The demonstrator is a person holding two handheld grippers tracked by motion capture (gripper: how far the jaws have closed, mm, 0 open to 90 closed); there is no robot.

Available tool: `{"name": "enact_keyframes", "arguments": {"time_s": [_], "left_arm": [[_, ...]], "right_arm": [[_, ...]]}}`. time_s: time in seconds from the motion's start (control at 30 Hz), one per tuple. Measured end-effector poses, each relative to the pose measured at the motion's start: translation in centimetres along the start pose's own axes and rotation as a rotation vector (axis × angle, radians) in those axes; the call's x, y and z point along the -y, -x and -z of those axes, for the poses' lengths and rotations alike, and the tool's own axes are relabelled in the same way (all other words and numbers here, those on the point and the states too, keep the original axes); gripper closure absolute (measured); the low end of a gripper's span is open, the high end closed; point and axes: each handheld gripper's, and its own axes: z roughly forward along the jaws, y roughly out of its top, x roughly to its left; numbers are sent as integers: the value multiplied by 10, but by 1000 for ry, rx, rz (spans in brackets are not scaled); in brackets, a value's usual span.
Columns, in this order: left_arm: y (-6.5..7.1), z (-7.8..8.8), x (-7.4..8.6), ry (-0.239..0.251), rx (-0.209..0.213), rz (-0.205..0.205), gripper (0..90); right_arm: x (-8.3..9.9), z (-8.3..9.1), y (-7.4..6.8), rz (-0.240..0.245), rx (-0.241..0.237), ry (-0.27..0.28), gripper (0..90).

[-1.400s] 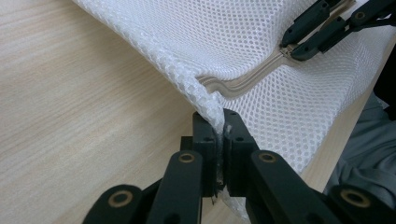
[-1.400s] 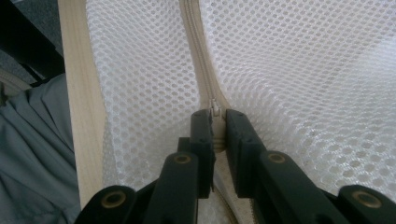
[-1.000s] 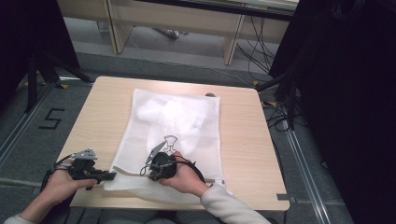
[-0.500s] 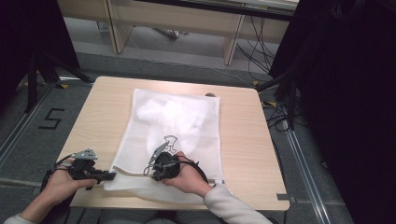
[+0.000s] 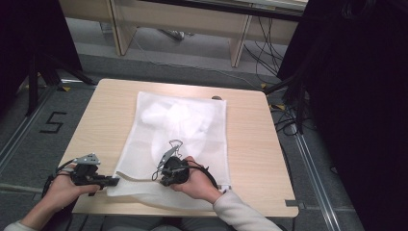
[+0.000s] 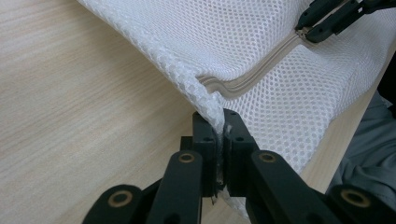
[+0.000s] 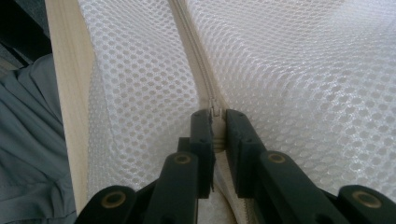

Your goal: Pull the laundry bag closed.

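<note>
Work in hand: zipping or unzipping a white mesh bag (image 5: 178, 139), flat on the wooden table (image 5: 250, 144), near the front edge.
Left gripper (image 6: 220, 128): clamped on the bag's corner at the zipper's end, holding it taut.
Right gripper (image 7: 218, 122): closed on the zipper pull (image 7: 215, 111).
Zipper (image 6: 252, 79): long axis along the bag's near edge, running straight from left gripper to right gripper.
Key relation: pull lies between the anchored corner and the bag's far end; travel probably along that line.
Nearer hand: right.

White mesh zip bag (image 5: 185, 130) lies flat on table.
</note>
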Motion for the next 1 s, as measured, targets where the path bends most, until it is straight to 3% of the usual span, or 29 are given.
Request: {"name": "enact_keyframes", "arguments": {"time_s": [0.1,0.23,1.0], "left_arm": [[0,0,0,1,6,0,850],[0,0,0,-2,5,0,850],[0,-1,1,12,-6,3,849]], "right_arm": [[1,1,1,16,-7,5,823],[3,2,1,-8,1,4,823],[13,11,6,-10,16,8,823]]}}
